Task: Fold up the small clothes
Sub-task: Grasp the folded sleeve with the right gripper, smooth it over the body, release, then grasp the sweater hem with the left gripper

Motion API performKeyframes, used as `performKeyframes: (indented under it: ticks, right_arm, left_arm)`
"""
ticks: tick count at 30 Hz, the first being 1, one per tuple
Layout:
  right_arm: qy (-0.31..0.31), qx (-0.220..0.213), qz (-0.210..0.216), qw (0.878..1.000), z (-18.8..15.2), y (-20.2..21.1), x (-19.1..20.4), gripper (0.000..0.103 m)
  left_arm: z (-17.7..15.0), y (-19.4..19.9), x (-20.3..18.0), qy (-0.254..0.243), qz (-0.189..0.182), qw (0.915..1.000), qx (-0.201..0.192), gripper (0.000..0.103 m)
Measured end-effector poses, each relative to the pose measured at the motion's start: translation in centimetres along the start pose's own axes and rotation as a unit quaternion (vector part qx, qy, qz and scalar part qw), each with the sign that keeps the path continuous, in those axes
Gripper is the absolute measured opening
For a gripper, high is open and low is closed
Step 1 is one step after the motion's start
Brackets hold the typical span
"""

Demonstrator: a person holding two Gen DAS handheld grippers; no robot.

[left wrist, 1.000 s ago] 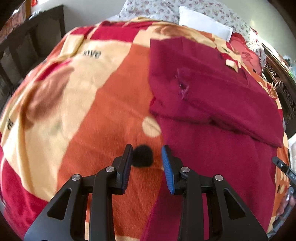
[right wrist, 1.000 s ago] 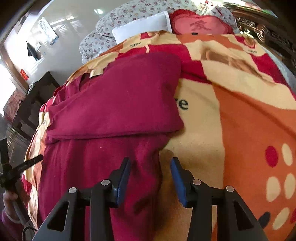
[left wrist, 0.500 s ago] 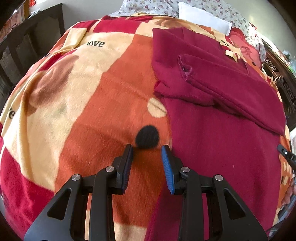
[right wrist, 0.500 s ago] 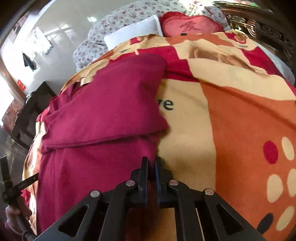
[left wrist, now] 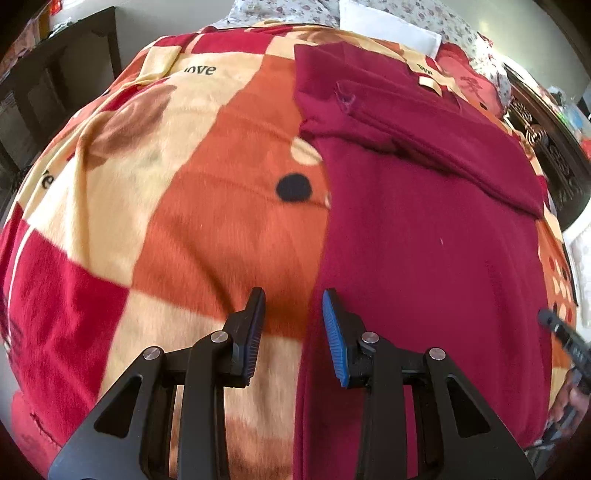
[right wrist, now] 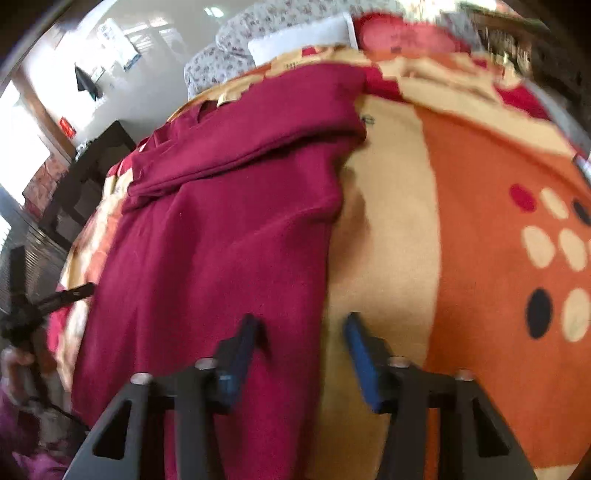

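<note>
A dark red garment (left wrist: 424,240) lies flat on the bed with its upper part folded down in a band across it; it also fills the left half of the right wrist view (right wrist: 221,240). My left gripper (left wrist: 293,306) is open, low over the garment's left edge, one finger above the blanket and one above the cloth. My right gripper (right wrist: 299,332) is open too, straddling the garment's right edge without pressing it. The picture there is blurred. Each gripper's tip shows at the border of the other's view.
A fleece blanket (left wrist: 203,221) in orange, cream and red covers the bed. A white pillow (left wrist: 388,26) and flowered pillows lie at the head. Dark furniture (left wrist: 55,74) stands to the left, and a carved wooden bed frame (left wrist: 546,140) to the right.
The right gripper was open, then shut half a second ago, and now stands open. Both grippers have drawn back along the garment's side edges toward its near end.
</note>
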State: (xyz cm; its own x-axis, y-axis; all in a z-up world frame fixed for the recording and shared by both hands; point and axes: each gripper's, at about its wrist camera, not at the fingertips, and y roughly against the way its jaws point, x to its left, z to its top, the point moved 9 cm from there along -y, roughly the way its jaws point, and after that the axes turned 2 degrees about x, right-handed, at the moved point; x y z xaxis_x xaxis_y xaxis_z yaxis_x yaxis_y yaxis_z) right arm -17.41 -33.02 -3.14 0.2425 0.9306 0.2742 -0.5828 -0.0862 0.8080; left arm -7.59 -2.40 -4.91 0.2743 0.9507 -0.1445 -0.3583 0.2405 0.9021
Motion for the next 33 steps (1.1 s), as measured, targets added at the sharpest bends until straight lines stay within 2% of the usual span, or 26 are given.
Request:
performKeyframes:
  ticks: [2, 4, 10, 12, 13, 14, 16, 22, 27, 33]
  right_arm:
    - [-0.015, -0.016, 0.025, 0.999, 0.4, 1.3, 0.0, 0.005]
    - [-0.014, -0.015, 0.002, 1.0, 0.5, 1.8, -0.9, 0.005]
    - [-0.012, -0.02, -0.008, 1.0, -0.2, 2.2, -0.8, 0.005]
    - [-0.005, -0.017, -0.013, 1.0, -0.7, 2.7, -0.5, 0.01]
    - [-0.003, -0.014, -0.012, 1.0, -1.1, 2.9, -0.3, 0.019]
    - [-0.003, -0.01, -0.007, 1.0, -1.4, 3.0, -0.2, 0.035]
    - [-0.012, -0.005, 0.008, 1.0, -2.4, 3.5, -0.1, 0.046]
    - [-0.031, 0.005, 0.019, 0.999, -5.1, 4.8, -0.4, 0.046]
    - [-0.024, 0.016, 0.027, 0.999, -7.1, 6.0, -0.4, 0.046]
    - [-0.034, 0.019, 0.043, 0.998, -8.4, 6.9, -0.8, 0.046]
  left_arm:
    - [-0.6, 0.4, -0.1, -0.003, -0.002, 1.0, 0.002, 0.032]
    - [-1.5, 0.9, -0.2, -0.005, -0.008, 1.0, 0.003, 0.031]
    - [-4.1, 1.8, -0.1, -0.012, -0.016, 0.9996, 0.017, 0.031]
    - [-4.7, 1.9, 0.0, -0.016, -0.011, 0.9996, 0.019, 0.031]
    - [-5.0, 2.0, 0.1, -0.021, -0.004, 0.9996, 0.017, 0.031]
    - [-5.1, 2.1, 0.1, -0.023, -0.001, 0.9996, 0.015, 0.032]
    - [-5.4, 2.3, 0.1, -0.024, 0.001, 0.9996, 0.011, 0.031]
    - [-6.2, 2.5, -0.2, -0.02, -0.01, 0.9996, 0.02, 0.032]
    - [-6.9, 2.9, -0.4, -0.02, -0.019, 0.9992, 0.029, 0.031]
    - [-7.8, 3.2, -0.4, -0.012, -0.041, 0.9978, 0.05, 0.031]
